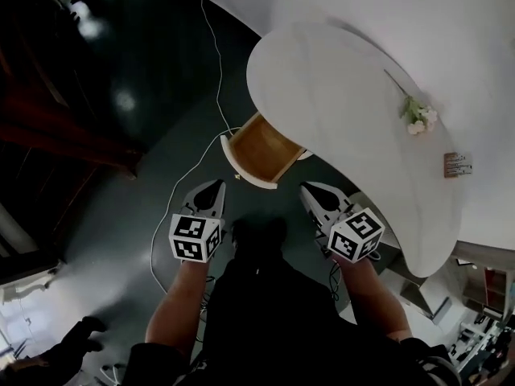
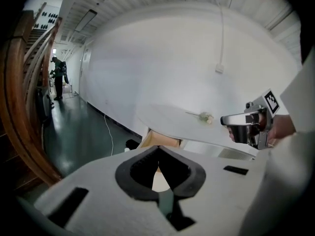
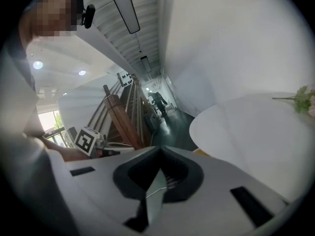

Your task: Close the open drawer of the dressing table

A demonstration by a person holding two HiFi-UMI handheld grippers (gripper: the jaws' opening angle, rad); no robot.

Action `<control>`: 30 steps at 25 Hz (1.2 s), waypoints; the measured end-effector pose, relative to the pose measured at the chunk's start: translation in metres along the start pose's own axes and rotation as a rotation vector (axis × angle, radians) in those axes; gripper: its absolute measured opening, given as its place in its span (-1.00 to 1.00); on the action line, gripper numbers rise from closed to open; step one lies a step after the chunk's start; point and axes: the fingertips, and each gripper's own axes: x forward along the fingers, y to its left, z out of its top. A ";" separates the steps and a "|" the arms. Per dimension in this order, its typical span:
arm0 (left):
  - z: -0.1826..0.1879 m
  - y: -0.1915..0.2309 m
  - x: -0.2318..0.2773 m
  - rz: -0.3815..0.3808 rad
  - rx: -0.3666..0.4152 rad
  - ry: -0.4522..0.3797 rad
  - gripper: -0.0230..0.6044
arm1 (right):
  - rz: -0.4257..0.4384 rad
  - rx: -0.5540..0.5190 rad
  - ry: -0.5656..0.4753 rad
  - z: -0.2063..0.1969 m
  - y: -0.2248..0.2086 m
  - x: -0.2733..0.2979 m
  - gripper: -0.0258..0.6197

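Observation:
The white dressing table (image 1: 338, 95) has a rounded top. Its drawer (image 1: 259, 148) stands pulled out at the front, showing a bare wooden inside and a white front panel. My left gripper (image 1: 217, 185) hovers just in front of the drawer's left corner, jaws shut on nothing. My right gripper (image 1: 308, 189) hangs off the drawer's right corner, also shut and empty. In the left gripper view the closed tips (image 2: 157, 149) point at the drawer's tan wood (image 2: 155, 140). Only a sliver of the drawer (image 3: 202, 153) shows past the closed right gripper (image 3: 160, 149).
A flower sprig (image 1: 417, 117) and a small card (image 1: 456, 164) lie on the table top. A white cable (image 1: 181, 179) runs across the dark floor left of the drawer. A wooden stair rail (image 2: 19, 107) stands at the left, and a person (image 2: 59, 77) is far down the corridor.

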 end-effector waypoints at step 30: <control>-0.238 0.063 0.165 -0.084 0.092 0.391 -0.85 | 0.059 -0.014 0.211 -0.119 -0.037 0.093 -0.91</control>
